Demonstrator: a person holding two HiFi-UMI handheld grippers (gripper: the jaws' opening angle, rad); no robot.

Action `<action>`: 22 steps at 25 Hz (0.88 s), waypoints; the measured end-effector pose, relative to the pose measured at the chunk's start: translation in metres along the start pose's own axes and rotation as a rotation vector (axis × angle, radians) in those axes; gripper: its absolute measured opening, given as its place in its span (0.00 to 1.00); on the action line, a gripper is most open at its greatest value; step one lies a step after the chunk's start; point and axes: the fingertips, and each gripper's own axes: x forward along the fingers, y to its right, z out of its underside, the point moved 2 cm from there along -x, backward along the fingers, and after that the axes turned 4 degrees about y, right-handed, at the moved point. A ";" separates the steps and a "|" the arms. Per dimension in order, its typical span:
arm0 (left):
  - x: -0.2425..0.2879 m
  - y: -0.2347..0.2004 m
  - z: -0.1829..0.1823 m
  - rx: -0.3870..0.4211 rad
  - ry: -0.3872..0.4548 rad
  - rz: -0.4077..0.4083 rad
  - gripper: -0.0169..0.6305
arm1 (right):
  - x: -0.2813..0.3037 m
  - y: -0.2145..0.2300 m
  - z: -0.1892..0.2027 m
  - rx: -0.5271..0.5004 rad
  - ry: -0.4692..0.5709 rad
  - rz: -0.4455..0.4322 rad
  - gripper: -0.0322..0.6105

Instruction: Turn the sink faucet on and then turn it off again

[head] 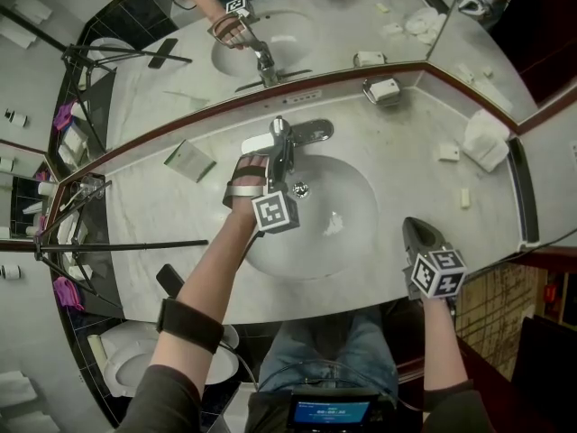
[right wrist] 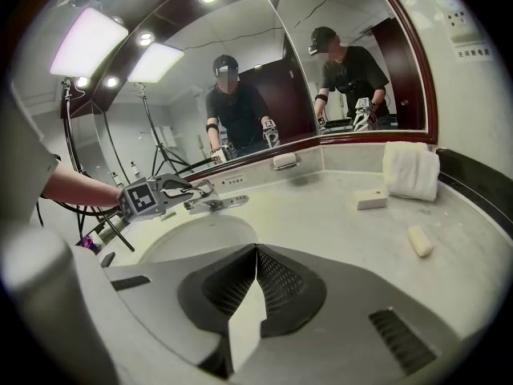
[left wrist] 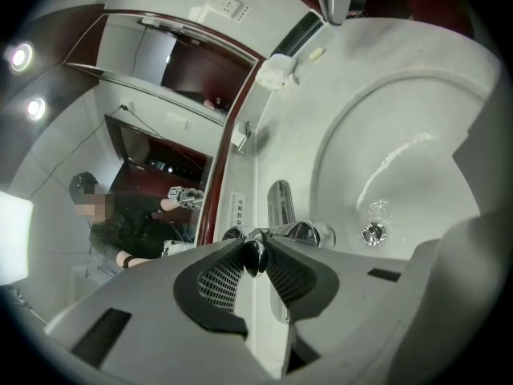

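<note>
Over at the back of the basin point(head: 361, 233), the left gripper point(left wrist: 255, 257) is clenched on what looks like the lever tip of the faucet point(head: 306, 134). That narrow bite could skid off wet chrome when turned. The right gripper point(right wrist: 256, 255) hangs closed, empty.

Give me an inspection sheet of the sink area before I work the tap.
surface: marble counter; wet streaks in the sink basin.
job's things: faucet behind the basin; no stream made out.
clutter: folded towel, small white box, soap bar, soap dish, flat card.
grippers: left gripper pinching a chrome part of the faucet; right gripper shut, empty, near the counter's front edge.
cables: nothing seen on the counter.
surroundings: mirrors, tripod stand, toilet.
</note>
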 end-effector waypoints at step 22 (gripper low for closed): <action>-0.191 0.006 -0.022 -0.078 -0.082 -0.030 0.03 | -0.018 -0.019 -0.032 -0.101 -0.048 -0.095 0.08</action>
